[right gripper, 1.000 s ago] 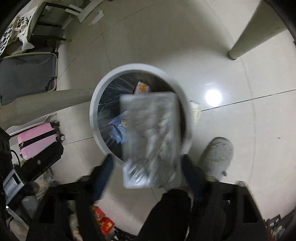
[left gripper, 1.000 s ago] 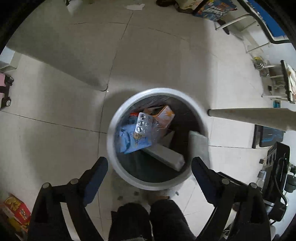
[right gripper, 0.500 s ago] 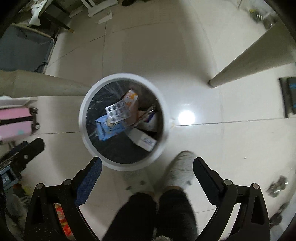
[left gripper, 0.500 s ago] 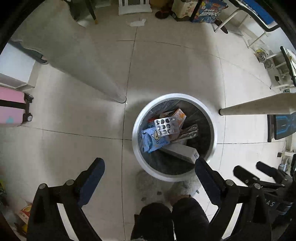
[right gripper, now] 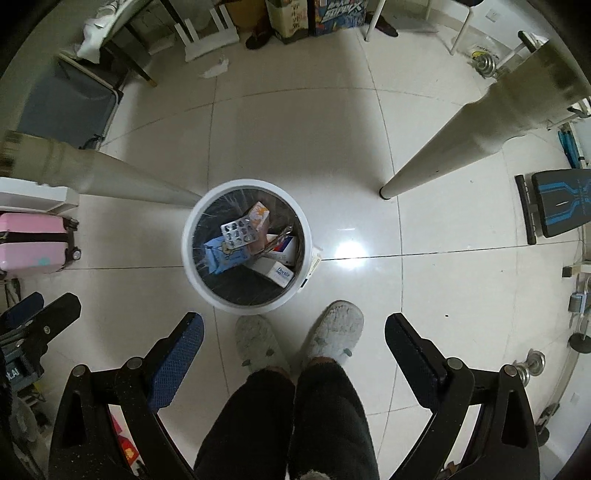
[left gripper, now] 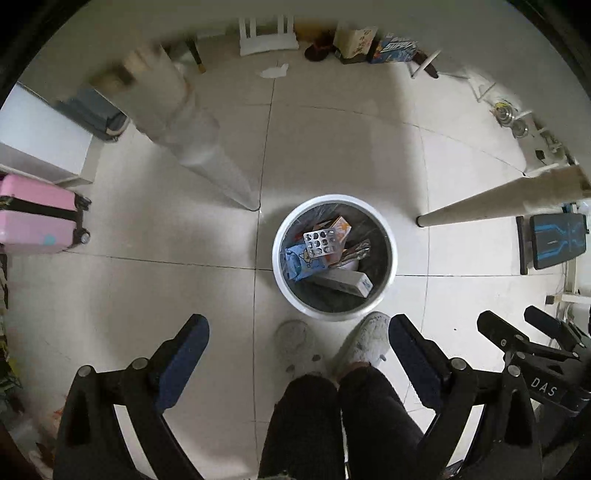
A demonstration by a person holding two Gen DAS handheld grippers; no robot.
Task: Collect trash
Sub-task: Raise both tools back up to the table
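White bin: the round bin (left gripper: pixel 334 256) stands on the pale tiled floor (left gripper: pixel 155 280) just in front of the person's slippers (right gripper: pixel 334 332), between two table legs (right gripper: pixel 443 155). That spot likely suits it: within reach of whoever stands at the table.
Dark liner: a see-through bag lines the inside, so the trash can be lifted out in one go.
Trash in bin: a silver pill sheet (left gripper: pixel 322 242) lies on top of an orange carton (left gripper: pixel 341 226) and a blue packet (left gripper: pixel 299 263); a long white box (left gripper: pixel 341 281) leans across the bottom, and a crinkled foil wrapper (left gripper: pixel 356 251) sits beside the pill sheet. All of it is inside the rim.
Left gripper: the left gripper (left gripper: pixel 297 350) points down at the floor, jaws spread wide, nothing between them.
Right gripper: the right gripper (right gripper: pixel 293 347) is likewise aimed down over the bin side of the floor, jaws wide apart and empty.
Why empty: both tools hang above the bin with nothing held, which fits a drop already made.
Still loose: a white scrap of paper (left gripper: pixel 273 71) lies on the tiles far from the bin, near a white stool (left gripper: pixel 267 35); it looks like a candidate for the next pick.
Elsewhere: a pink suitcase (left gripper: pixel 37 219) stands well off to the side.
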